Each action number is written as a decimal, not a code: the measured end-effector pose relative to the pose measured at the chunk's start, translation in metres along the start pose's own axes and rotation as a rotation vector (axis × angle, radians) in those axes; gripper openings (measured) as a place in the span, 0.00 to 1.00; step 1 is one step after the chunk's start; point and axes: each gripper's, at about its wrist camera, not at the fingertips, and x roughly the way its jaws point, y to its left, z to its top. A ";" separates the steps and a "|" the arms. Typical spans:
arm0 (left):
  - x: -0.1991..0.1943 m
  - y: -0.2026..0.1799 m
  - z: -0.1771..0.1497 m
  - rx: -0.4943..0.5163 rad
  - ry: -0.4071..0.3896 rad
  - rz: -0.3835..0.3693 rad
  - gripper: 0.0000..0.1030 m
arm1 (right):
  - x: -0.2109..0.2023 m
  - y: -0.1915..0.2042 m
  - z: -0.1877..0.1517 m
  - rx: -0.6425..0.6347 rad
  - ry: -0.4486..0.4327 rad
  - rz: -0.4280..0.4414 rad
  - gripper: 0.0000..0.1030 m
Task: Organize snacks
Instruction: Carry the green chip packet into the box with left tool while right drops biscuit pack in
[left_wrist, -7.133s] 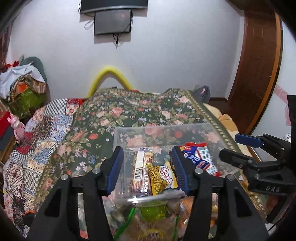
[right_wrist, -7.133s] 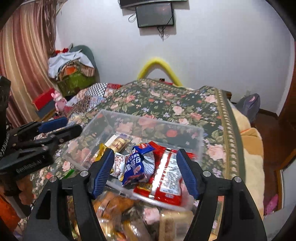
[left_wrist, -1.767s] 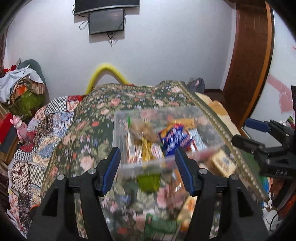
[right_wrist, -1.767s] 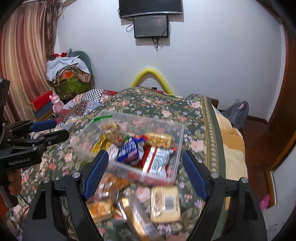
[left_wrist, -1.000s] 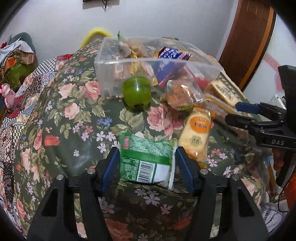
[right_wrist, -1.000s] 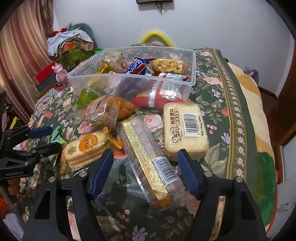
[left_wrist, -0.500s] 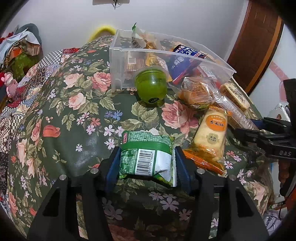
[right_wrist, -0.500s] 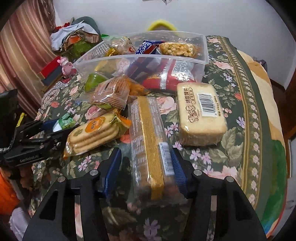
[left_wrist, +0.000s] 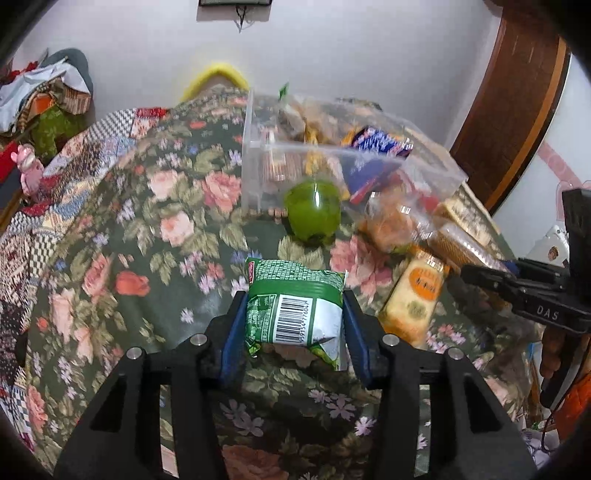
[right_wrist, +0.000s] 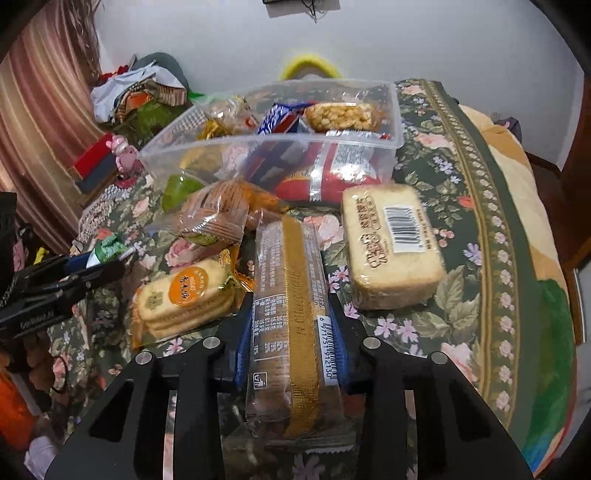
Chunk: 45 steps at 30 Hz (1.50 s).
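Held — left gripper (left_wrist: 294, 317) pinching green foil snack packet (left_wrist: 293, 306); right gripper (right_wrist: 291, 339), just closing, clamps long gold-striped biscuit sleeve (right_wrist: 291, 314). I'd lift both level (no squeezing harder) toward clear plastic tub (right_wrist: 384, 147).

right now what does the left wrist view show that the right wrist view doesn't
Only the left wrist view shows the green packet face on, barcode up, clamped between the left gripper fingers, whose jaws have just been closing on it.

Only the right wrist view shows the long gold-striped biscuit pack clamped by the right gripper, and the pale cake block beside it.

Both show the clear tub of snacks, the round cracker pack and the floral cloth.
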 end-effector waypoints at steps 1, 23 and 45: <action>-0.004 -0.001 0.003 0.003 -0.012 0.002 0.48 | -0.005 -0.001 -0.001 0.005 -0.012 -0.003 0.32; -0.023 -0.016 0.092 0.029 -0.195 0.000 0.48 | -0.046 -0.005 0.067 0.003 -0.240 -0.021 0.32; 0.066 0.001 0.138 -0.010 -0.101 0.011 0.48 | 0.030 -0.022 0.121 -0.027 -0.153 -0.059 0.32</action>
